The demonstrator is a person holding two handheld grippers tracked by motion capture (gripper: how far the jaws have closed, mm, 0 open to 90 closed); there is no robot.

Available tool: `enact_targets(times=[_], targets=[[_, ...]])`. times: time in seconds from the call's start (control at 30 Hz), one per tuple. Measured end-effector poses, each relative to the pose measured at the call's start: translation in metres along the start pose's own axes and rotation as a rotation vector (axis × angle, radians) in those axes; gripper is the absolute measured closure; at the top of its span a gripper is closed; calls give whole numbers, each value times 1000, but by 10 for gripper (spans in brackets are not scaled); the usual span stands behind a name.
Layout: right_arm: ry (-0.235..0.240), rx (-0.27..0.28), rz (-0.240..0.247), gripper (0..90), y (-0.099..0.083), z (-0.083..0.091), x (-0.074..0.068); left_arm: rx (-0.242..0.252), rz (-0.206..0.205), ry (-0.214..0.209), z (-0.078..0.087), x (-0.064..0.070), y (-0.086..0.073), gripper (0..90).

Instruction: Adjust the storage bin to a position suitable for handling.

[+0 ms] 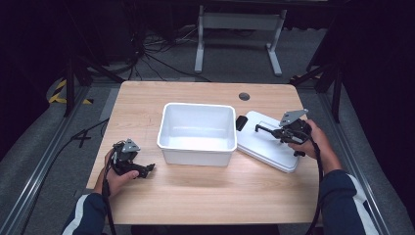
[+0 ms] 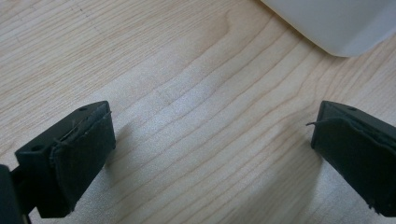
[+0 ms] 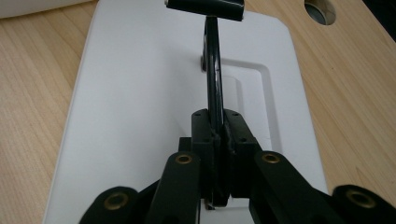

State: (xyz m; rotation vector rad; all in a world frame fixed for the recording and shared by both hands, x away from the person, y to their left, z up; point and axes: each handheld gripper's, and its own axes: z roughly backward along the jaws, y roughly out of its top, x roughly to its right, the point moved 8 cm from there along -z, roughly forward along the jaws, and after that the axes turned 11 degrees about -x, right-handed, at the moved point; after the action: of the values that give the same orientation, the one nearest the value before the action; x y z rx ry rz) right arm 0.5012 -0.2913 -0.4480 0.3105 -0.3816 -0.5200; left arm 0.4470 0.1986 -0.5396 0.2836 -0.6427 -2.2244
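**Black tool clamped over the lid**

We have the black tool pinched edge-on in the right gripper, jaws closed tight on its thin stem. It hangs above the white lid, its crossbar head out near the lid's far edge. Whether it touches the lid we cannot tell.

We judge it light and rigid: a narrow, glossy stem that could swivel in the pads if the head catches on something. The grip sits at the near end of the stem. That is a sensible place, though closer to the head would steady it more.

The lid lies flat just right of the white bin, which stands open and looks bare inside. Both are smooth plastic and likely to slide on a nudge.

Over on the other side, the left gripper hovers low with jaws spread wide and nothing between them, near the bin's corner.

Underneath is a pale wooden table, flat and matte, with a round cable hole at the back. Beyond it we see grey carpet, loose cables and a desk frame in a dark room.
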Motion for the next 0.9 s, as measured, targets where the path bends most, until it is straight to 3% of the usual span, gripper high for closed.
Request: enact_targets(times=[0.27, 0.37, 0.73, 0.9], targets=[[-12, -16, -22, 848, -8, -11, 2, 0, 0, 0, 0, 0, 0, 1], [-3, 8, -55, 849, -9, -12, 3, 0, 0, 0, 0, 0, 0, 1], [-5, 37, -76, 838, -11, -12, 6, 0, 0, 0, 0, 0, 0, 2], [-16, 40, -100, 789, -14, -13, 6, 0, 0, 0, 0, 0, 0, 1]])
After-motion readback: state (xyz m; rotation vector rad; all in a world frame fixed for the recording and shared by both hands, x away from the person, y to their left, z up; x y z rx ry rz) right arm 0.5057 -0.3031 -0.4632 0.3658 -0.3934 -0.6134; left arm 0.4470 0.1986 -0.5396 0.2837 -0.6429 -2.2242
